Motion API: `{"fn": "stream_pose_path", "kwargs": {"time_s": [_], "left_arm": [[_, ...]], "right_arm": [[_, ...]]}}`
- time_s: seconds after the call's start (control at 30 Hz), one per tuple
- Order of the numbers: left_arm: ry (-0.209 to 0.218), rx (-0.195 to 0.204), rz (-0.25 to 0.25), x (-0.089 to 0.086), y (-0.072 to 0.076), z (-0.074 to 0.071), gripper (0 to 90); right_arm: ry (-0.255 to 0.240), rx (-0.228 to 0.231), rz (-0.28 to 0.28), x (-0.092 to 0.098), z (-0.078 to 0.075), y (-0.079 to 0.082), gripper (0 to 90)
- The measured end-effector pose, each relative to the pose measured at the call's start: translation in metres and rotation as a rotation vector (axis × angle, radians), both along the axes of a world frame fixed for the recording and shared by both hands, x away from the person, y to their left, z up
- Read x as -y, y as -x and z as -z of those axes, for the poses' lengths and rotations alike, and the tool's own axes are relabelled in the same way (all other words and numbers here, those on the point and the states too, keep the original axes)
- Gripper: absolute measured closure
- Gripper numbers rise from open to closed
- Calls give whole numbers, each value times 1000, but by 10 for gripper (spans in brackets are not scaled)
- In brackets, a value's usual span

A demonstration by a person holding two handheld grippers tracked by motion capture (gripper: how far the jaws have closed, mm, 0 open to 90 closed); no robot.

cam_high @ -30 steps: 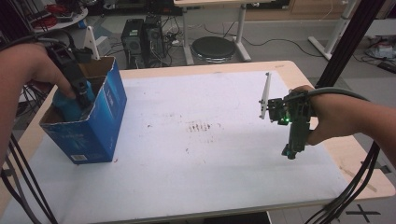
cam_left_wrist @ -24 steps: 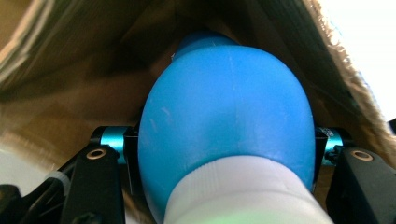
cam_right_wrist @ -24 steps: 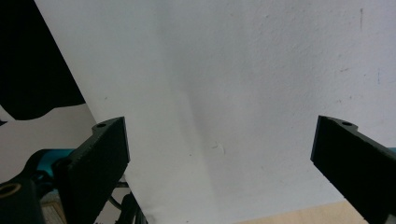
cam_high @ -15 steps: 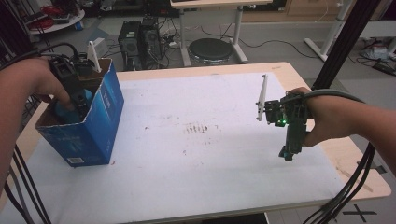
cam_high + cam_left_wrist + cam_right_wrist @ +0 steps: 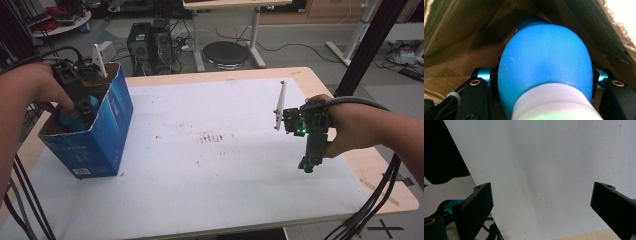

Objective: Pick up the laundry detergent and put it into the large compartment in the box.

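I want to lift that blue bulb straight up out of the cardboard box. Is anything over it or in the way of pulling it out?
Nothing visible blocks it. The left gripper is shut on the blue bulb inside the box, whose top is open; only the cardboard walls stand around it.

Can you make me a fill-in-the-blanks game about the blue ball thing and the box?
1. The left gripper is shut on a blue rubber bulb inside the ____ box.
2. The bulb's lower end is ____ in colour.
3. The right gripper's fingers stand ____, with nothing between them.
4. The right gripper hangs above a ____ table cover.

Missing words: cardboard; white; open; white
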State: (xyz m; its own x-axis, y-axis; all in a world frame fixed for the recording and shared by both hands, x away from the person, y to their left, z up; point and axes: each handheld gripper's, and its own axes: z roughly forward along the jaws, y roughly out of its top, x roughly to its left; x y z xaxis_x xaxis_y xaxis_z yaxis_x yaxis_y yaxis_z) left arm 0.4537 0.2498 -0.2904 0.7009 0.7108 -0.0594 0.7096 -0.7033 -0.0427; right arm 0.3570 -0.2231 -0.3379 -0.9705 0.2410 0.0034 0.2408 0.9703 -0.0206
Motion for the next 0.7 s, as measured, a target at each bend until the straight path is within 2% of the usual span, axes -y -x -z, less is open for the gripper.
{"fn": "stream_pose_path", "kwargs": {"time_s": [0.07,0.27,0.4,0.47,0.7], "left_arm": [[10,1,-1,-1,0,-2,375],[3,-4,-3,-4,1,-6,335],[5,8,-5,-4,1,-9,321],[12,4,-3,-3,3,-13,319],[25,14,0,-4,6,-22,311]], "right_arm": [[-3,-1,6,0,0,1,35],[-1,2,6,1,-1,0,35],[-1,0,7,0,-1,0,35],[-11,1,-9,-1,-2,0,35],[-14,4,-2,-2,-3,1,35]]}}
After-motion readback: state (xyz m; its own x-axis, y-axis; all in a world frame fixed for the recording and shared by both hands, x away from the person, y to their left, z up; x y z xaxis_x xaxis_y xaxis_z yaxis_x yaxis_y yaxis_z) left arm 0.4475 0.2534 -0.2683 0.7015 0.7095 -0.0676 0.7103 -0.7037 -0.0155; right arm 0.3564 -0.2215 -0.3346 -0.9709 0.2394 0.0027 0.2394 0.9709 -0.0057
